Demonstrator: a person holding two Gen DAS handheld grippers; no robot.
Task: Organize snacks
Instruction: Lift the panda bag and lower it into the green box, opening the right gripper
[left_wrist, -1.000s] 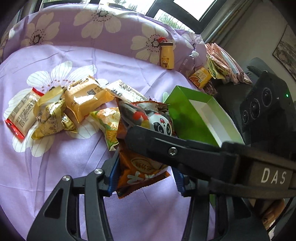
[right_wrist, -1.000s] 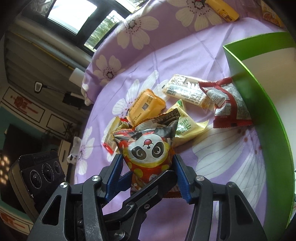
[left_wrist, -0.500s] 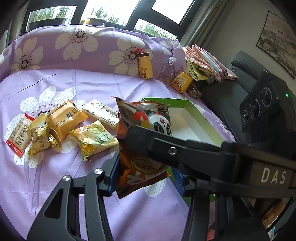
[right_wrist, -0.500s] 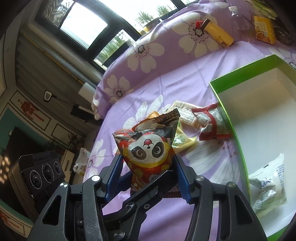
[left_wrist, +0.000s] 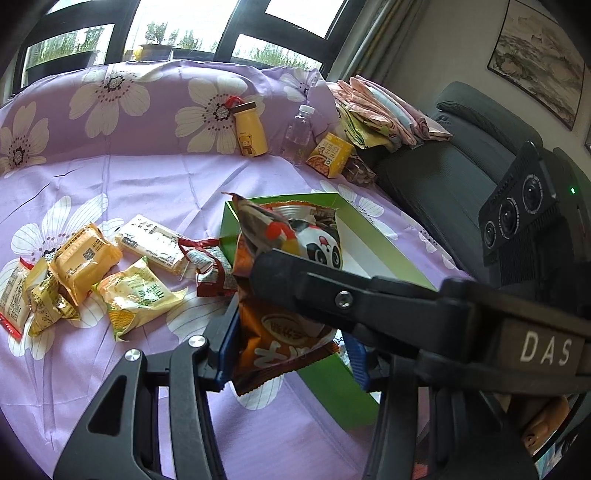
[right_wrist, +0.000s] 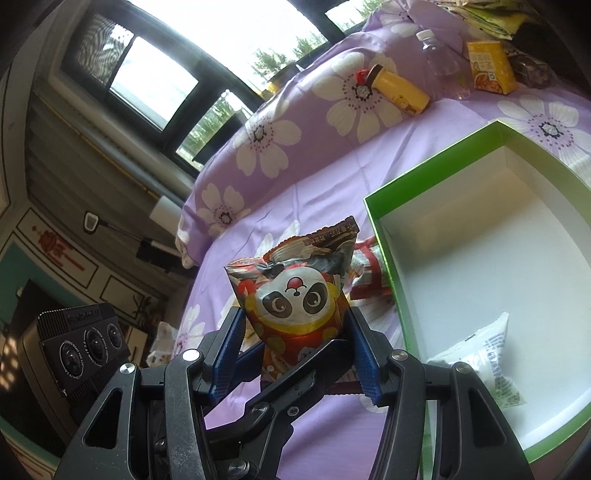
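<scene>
The panda bag (right_wrist: 295, 295) stands upright at lower centre of the right wrist view, pinched across its lower half by the blue pads (right_wrist: 364, 358) of the right gripper (right_wrist: 295, 354); the pads press its two side edges, so the printed face stays turned to the camera. In the left wrist view the same bag (left_wrist: 317, 240) appears mid-frame, with an orange bag (left_wrist: 280, 332) below it gripped between the pads of the left gripper (left_wrist: 288, 343). Both bags hang clear of the cloth (left_wrist: 110, 184), probably so that they can be carried over the box wall rather than slid against it. One dark finger of the right gripper crosses the left wrist view diagonally, which shows how close together the two tools work.

The green box (right_wrist: 384, 236) fills the right half of the right wrist view, just beside the panda bag. Its white floor is mostly bare; a white packet (right_wrist: 480, 362) lies in the near corner, judged to be an item already sorted.

At left in the left wrist view the unsorted snacks lie loose on the cloth: a red-edged packet (left_wrist: 207, 266) touching the box wall, a pale bar (left_wrist: 151, 243), a green-yellow bag (left_wrist: 136, 295) and an orange packet (left_wrist: 85, 258). A yellow bottle (left_wrist: 251, 129), a clear bottle (left_wrist: 299, 133) and a carton (left_wrist: 330, 155) stand at the upper centre, well apart from the box.
</scene>
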